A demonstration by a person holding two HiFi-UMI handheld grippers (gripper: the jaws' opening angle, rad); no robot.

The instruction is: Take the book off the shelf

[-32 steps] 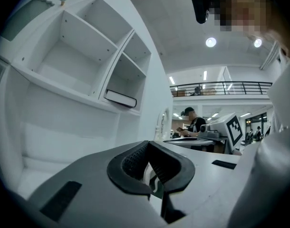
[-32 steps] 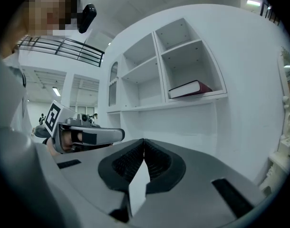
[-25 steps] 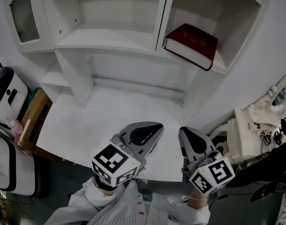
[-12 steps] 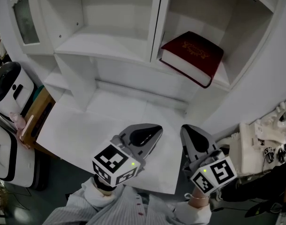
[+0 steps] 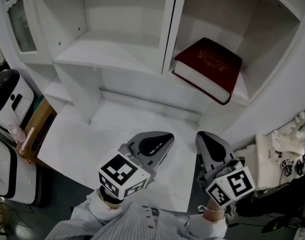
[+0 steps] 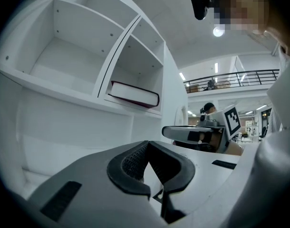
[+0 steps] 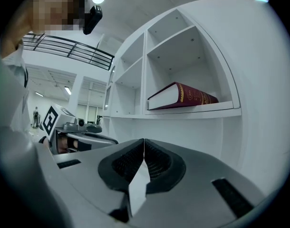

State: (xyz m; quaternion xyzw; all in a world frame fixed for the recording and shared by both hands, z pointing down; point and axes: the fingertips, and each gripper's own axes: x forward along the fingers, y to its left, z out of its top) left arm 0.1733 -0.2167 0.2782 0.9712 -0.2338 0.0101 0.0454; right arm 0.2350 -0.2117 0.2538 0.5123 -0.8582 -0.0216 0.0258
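Maroon hardcover book (image 5: 208, 69) lies flat, askew, on the white shelf (image 5: 242, 90), up ahead of the nearer right claw (image 5: 205, 137). That claw and the left claw (image 5: 165, 137) are both closed, empty.

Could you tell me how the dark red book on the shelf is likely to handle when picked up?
The book looks thick and hardbound, so probably stiff and fairly heavy for its size. Its cover looks smooth, so it might slip in a narrow pinch. Lying flat, it should slide rather than tip.
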